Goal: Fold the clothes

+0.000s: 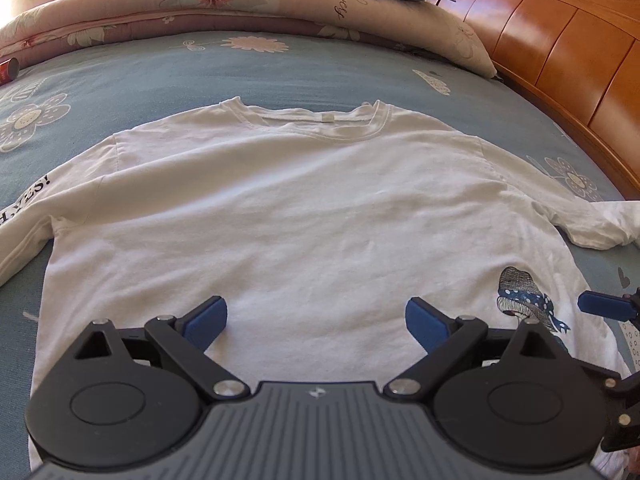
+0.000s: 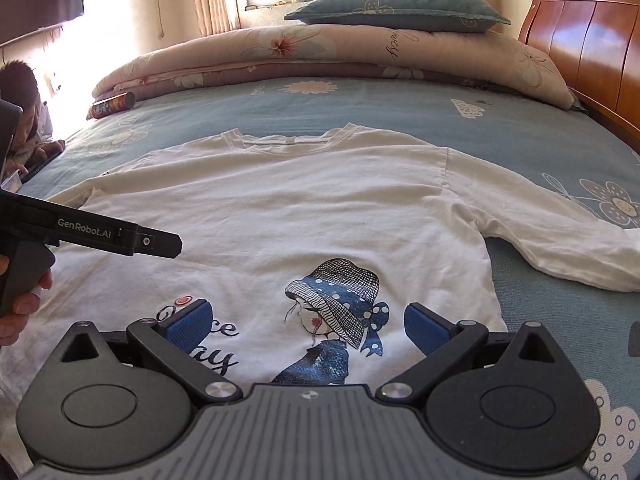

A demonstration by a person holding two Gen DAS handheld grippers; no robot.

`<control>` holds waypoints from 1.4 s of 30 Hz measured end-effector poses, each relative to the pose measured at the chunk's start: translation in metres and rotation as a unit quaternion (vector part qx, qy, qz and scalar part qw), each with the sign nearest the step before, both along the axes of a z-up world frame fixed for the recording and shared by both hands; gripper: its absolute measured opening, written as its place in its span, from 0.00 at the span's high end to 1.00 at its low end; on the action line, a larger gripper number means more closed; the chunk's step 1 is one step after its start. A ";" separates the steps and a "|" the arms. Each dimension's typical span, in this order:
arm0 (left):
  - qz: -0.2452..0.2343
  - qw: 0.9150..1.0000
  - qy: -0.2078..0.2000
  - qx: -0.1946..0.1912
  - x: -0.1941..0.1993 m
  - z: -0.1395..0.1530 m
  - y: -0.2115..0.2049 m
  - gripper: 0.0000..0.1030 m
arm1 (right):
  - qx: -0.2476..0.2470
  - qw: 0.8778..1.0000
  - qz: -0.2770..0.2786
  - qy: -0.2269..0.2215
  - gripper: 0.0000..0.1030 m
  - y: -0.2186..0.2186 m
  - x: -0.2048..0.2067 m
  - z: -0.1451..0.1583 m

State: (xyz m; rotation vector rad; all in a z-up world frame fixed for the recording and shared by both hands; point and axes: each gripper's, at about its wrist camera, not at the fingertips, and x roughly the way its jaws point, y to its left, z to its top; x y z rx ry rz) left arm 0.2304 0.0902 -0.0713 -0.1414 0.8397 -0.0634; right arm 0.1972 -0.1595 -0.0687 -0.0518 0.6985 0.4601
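A white long-sleeved T-shirt (image 1: 304, 208) lies spread flat on the blue flowered bed sheet (image 1: 200, 68), collar away from me. It also shows in the right wrist view (image 2: 280, 208), with a printed girl in a blue hat (image 2: 340, 308) near its hem. My left gripper (image 1: 316, 318) is open and empty, just above the shirt's lower middle. My right gripper (image 2: 306, 326) is open and empty, over the print at the hem. The left gripper's body (image 2: 120, 236) shows at the left of the right wrist view. A blue fingertip (image 1: 604, 306) of the right gripper shows at the right edge of the left wrist view.
A folded floral quilt (image 2: 320, 56) and a teal pillow (image 2: 400, 8) lie at the far side of the bed. A wooden headboard (image 1: 560, 48) runs along the right. A red can (image 2: 114, 105) lies by the quilt. A child (image 2: 24, 120) sits at the left edge.
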 end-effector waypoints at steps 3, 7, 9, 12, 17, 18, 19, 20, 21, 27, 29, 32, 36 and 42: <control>-0.004 1.000 0.003 0.011 0.001 -0.005 -0.004 0.07 | 0.008 1.000 -0.001 -0.018 0.00 -0.013 0.000 0.010; -0.010 1.000 0.002 0.024 0.000 -0.007 -0.008 0.06 | 0.025 0.999 -0.024 -0.028 0.00 -0.029 0.033 0.022; -0.010 1.000 0.001 0.018 0.001 -0.007 -0.007 0.04 | 0.044 0.998 -0.035 -0.022 0.00 -0.036 0.061 0.028; -0.010 1.000 0.000 0.013 0.002 -0.007 -0.005 0.04 | 0.079 0.996 -0.048 0.014 0.00 -0.039 0.110 0.026; -0.014 1.000 -0.005 0.018 0.003 -0.010 -0.006 0.03 | 0.102 0.989 -0.061 0.086 0.00 -0.032 0.163 -0.012; -0.016 1.000 -0.006 0.018 0.003 -0.010 -0.006 0.02 | 0.095 0.989 -0.066 0.094 0.00 -0.032 0.164 -0.019; -0.017 1.000 -0.007 0.017 0.003 -0.010 -0.006 0.02 | 0.096 0.990 -0.061 0.086 0.00 -0.034 0.160 -0.024; -0.018 1.000 -0.008 0.015 0.003 -0.010 -0.005 0.02 | 0.094 0.991 -0.054 0.082 0.00 -0.037 0.152 -0.024; -0.017 1.000 -0.008 0.012 0.003 -0.010 -0.004 0.01 | 0.093 0.992 -0.046 0.078 0.00 -0.040 0.143 -0.024; -0.014 1.000 -0.010 0.012 0.004 -0.011 -0.004 0.01 | 0.075 0.990 -0.035 0.112 0.00 -0.070 0.102 -0.020; -0.014 1.000 -0.010 0.016 0.004 -0.011 -0.006 0.01 | 0.080 0.990 -0.031 0.114 0.00 -0.082 0.089 -0.020; -0.015 1.000 -0.010 0.021 0.003 -0.012 -0.007 0.01 | 0.083 0.989 -0.033 0.117 0.00 -0.095 0.076 -0.019; -0.016 1.000 -0.011 0.019 0.003 -0.011 -0.006 0.01 | 0.095 0.988 -0.057 0.111 0.00 -0.099 0.077 -0.006; -0.018 1.000 -0.013 0.012 0.002 -0.012 -0.004 0.01 | 0.135 0.987 -0.054 0.070 0.00 -0.085 0.129 0.044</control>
